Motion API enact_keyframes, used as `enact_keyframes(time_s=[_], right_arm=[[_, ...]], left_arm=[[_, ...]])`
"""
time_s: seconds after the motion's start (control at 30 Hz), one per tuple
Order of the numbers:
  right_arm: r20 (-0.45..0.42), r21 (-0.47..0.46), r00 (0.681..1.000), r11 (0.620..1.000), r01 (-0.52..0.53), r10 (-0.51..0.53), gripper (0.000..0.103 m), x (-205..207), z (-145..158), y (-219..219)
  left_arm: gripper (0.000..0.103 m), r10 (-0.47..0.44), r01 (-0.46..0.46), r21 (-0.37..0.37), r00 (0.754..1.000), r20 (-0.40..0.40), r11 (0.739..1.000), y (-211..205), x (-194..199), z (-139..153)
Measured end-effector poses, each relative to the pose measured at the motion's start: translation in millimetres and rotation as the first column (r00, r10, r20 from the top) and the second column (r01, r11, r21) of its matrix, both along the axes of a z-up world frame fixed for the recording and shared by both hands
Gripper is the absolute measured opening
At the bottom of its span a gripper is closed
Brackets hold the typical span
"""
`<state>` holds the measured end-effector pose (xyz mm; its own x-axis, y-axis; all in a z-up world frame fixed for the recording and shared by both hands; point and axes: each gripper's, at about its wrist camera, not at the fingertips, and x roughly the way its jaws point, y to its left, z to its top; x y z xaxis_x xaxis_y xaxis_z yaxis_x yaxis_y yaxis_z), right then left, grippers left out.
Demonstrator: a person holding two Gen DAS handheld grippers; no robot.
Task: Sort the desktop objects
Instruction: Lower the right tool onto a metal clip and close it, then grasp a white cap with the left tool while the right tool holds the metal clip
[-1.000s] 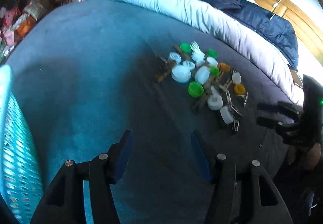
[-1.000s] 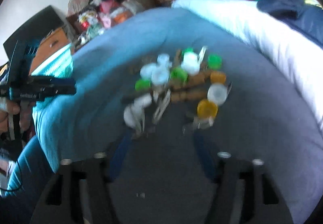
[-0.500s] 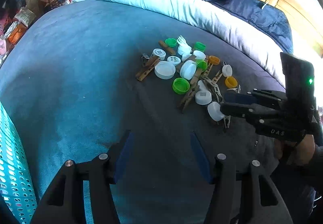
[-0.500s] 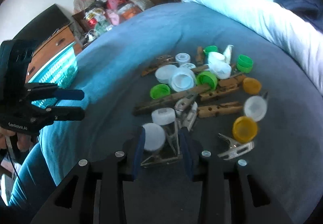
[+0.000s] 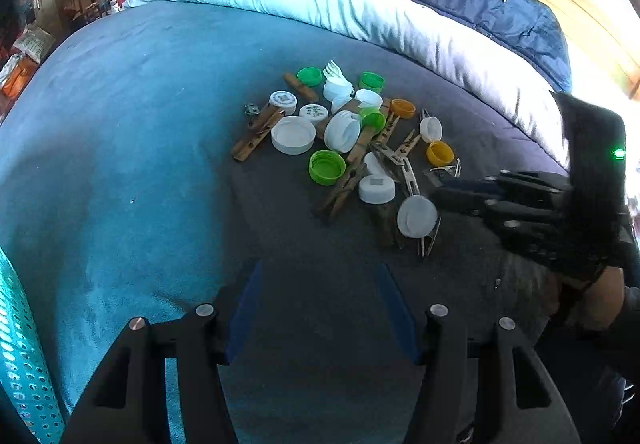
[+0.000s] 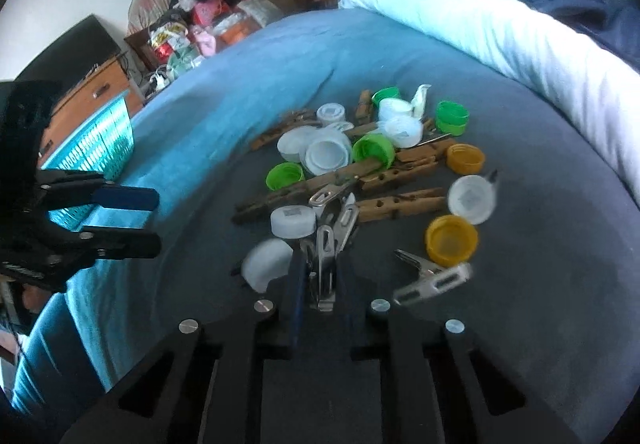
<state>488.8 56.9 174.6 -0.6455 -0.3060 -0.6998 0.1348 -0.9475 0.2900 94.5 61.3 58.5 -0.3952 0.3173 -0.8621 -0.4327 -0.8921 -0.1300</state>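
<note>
- Your right claw: clamped on a metal clip at the pile's near edge on the bed; clip's long axis runs along the fingers.
- Your left claw: open, empty, well short of the pile.

Metal clip: its rear end is hidden between the pads of the right claw, and in the left wrist view the claw covers all but its tips beside a white cap. Teal perforated basket: cut off by the left wrist picture's left edge, and partly hidden behind the left claw in the right wrist view. Printed marks on two white caps and the clutter on the far shelves: too small or blurred to read.
</note>
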Motion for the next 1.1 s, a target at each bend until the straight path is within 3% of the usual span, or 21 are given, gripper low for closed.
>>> enact_keyframes(time_s=[0.17, 0.3, 0.43, 0.6, 0.67, 0.8, 0.97, 1.1], right_arm=[[0.011, -0.063, 0.995, 0.993, 0.1, -0.1, 0.016, 26.5, 9.5, 31.9], [0.112, -0.082, 0.969, 0.97, 0.23, -0.22, 0.016, 36.3, -9.6, 64.0], [0.131, -0.116, 0.963, 0.961, 0.251, -0.236, 0.018, 27.4, -18.7, 68.4], [0.142, -0.178, 0.959, 0.947, 0.266, -0.243, 0.014, 25.0, -26.3, 78.3], [0.143, -0.194, 0.959, 0.943, 0.271, -0.246, 0.014, 25.0, -28.1, 79.0], [0.14, -0.2, 0.959, 0.942, 0.272, -0.247, 0.014, 23.8, -27.5, 76.7], [0.138, -0.208, 0.959, 0.939, 0.273, -0.248, 0.014, 23.3, -27.4, 78.0], [0.138, -0.213, 0.959, 0.938, 0.274, -0.249, 0.014, 21.4, -28.3, 79.5]], left_arm=[[0.06, -0.024, 0.024, 0.023, 1.0, -0.009, 0.999, 13.9, -2.4, -4.9], [0.06, -0.089, 0.091, 0.062, 0.996, -0.026, 0.994, 36.2, -2.1, -10.3], [0.06, -0.118, 0.126, 0.173, 0.992, -0.053, 0.977, 59.4, -3.5, -6.6], [0.058, -0.144, 0.157, 0.143, 0.984, -0.1, 0.977, 86.7, -3.2, -4.1], [0.046, -0.169, 0.181, 0.096, 0.978, -0.118, 0.979, 95.4, 0.3, -5.2], [0.04, -0.151, 0.157, 0.05, 0.983, -0.109, 0.986, 94.2, 0.6, -13.9], [0.011, -0.126, 0.128, 0.023, 0.99, -0.057, 0.992, 91.2, -2.4, -25.0], [0.011, -0.11, 0.111, 0.037, 0.993, -0.033, 0.993, 87.0, -1.7, -26.6]])
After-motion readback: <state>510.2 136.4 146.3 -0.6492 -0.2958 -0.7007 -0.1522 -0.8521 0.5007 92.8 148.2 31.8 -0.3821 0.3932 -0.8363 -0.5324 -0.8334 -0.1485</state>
